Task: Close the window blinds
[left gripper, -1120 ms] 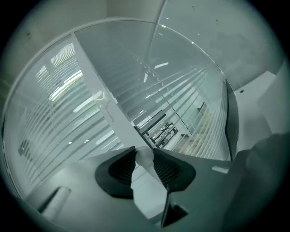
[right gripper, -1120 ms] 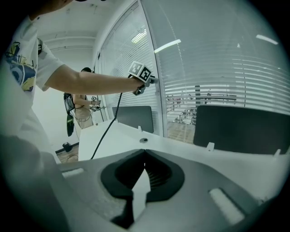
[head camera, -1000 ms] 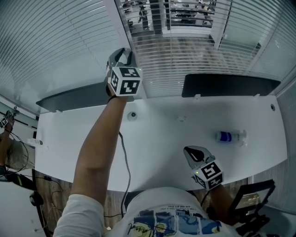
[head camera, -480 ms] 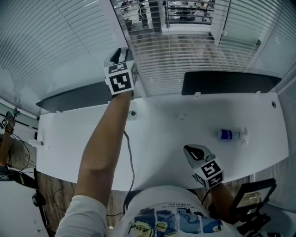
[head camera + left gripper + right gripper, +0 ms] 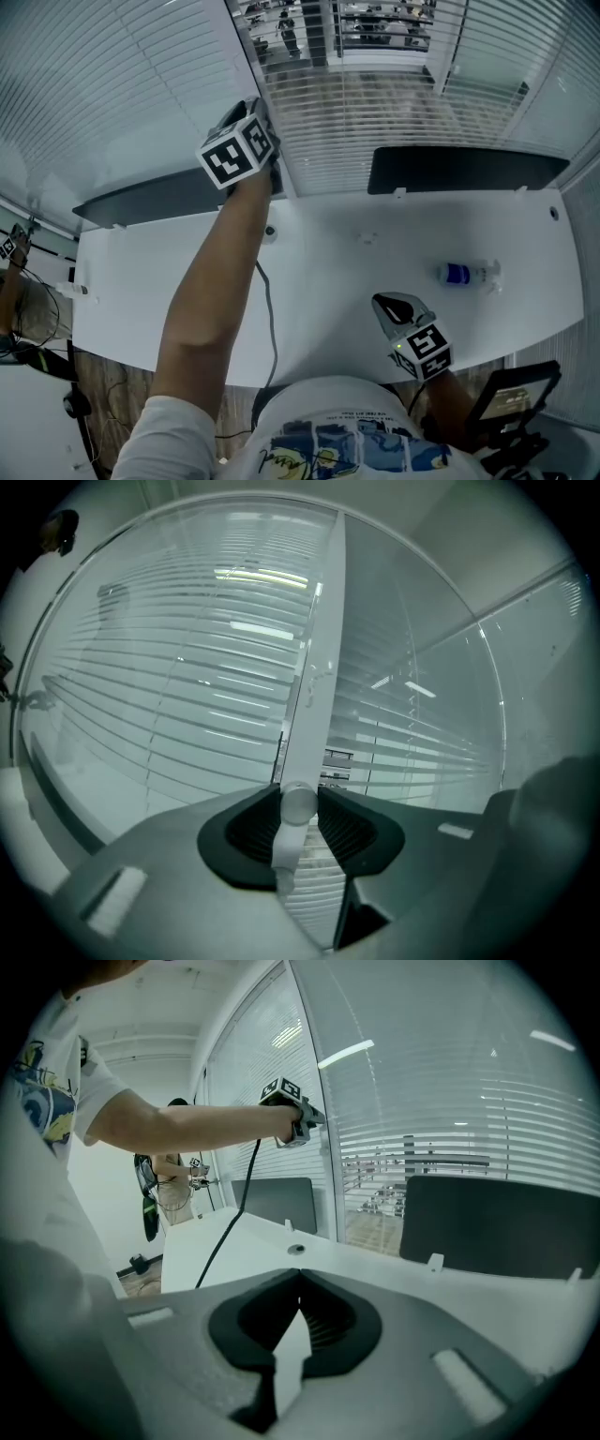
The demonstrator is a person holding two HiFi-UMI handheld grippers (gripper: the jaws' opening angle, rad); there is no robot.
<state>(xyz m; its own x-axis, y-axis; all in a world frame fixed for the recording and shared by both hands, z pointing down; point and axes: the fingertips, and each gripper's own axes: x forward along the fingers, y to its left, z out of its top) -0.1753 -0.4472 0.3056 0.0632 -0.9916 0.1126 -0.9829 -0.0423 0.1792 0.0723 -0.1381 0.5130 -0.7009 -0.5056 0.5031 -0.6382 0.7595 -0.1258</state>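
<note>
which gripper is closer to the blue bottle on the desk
Right. The right gripper is over the desk's near edge, close to the bottle; the left gripper is up at the blinds, clamped on their wand.

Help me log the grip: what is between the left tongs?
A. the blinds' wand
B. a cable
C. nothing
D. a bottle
A: the left gripper view shows the left tongs closed on the white wand.
</note>
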